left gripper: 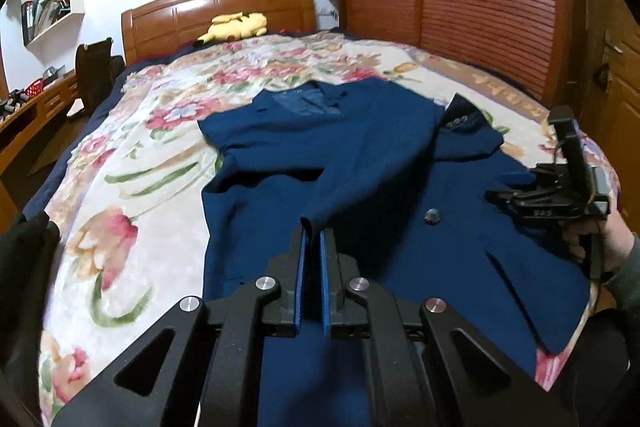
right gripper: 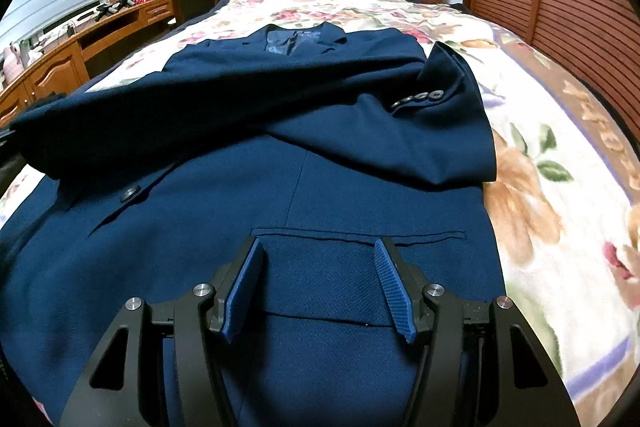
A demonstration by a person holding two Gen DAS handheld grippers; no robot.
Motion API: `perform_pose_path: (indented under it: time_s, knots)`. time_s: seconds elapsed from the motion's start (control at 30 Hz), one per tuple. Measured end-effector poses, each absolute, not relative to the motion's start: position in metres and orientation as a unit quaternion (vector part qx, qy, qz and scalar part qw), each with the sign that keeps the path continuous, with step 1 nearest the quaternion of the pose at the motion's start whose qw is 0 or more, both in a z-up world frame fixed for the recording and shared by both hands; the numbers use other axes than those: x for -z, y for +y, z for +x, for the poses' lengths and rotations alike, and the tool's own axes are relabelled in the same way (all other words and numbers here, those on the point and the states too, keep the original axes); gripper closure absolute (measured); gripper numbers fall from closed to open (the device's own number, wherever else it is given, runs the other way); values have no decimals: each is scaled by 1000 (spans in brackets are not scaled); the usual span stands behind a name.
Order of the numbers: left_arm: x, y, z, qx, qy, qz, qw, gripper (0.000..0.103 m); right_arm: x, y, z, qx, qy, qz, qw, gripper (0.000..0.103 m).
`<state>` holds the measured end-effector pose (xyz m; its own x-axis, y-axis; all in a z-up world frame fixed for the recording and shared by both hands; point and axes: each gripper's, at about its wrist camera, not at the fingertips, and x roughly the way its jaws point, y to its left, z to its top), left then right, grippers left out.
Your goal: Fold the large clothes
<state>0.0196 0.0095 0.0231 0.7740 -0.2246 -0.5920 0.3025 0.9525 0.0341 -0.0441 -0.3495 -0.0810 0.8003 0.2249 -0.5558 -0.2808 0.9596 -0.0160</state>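
Two hand-held grippers: left [left gripper: 314, 233] pinching blazer [left gripper: 360, 163] sleeve; right [right gripper: 318, 247] wide; lettering illegible, maybe "DAS".

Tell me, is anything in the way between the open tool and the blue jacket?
No, nothing visible is in the way. The right tool hangs open right over the jacket, above its pocket flap, with only bare blue cloth showing between its pads. The left tool is shut on a sleeve.
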Motion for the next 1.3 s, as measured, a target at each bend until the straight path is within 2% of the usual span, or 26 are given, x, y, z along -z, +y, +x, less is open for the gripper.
perform_pose_path:
  time_s: [0.13,0.2,0.23,0.27,0.3,0.33,0.37,1.1,1.3]
  knots:
    - [-36,18,9,155,283,55,945,95,81,-349,-44,-132,286,-51,948,43]
    - [-38,21,10,150,280,53,947,77,81,-348,-44,-132,286,-52,948,43]
    - [-37,24,12,148,280,51,947,60,81,-349,-44,-132,287,-52,948,43]
    - [-36,26,14,146,281,48,947,51,81,-349,-44,-132,287,-51,948,43]
    - [-33,29,18,139,285,47,947,45,81,-348,-44,-132,286,-52,948,43]
    - [-30,30,19,136,289,45,947,33,81,-348,-44,-132,286,-52,948,43]
    - [-28,32,20,134,291,44,946,26,81,-349,-44,-132,286,-52,948,43]
    - [7,70,-25,75,310,36,947,25,77,-345,-47,-119,302,-71,943,43]
    - [11,80,-45,69,313,40,946,25,62,-359,-84,-119,292,-68,947,43]
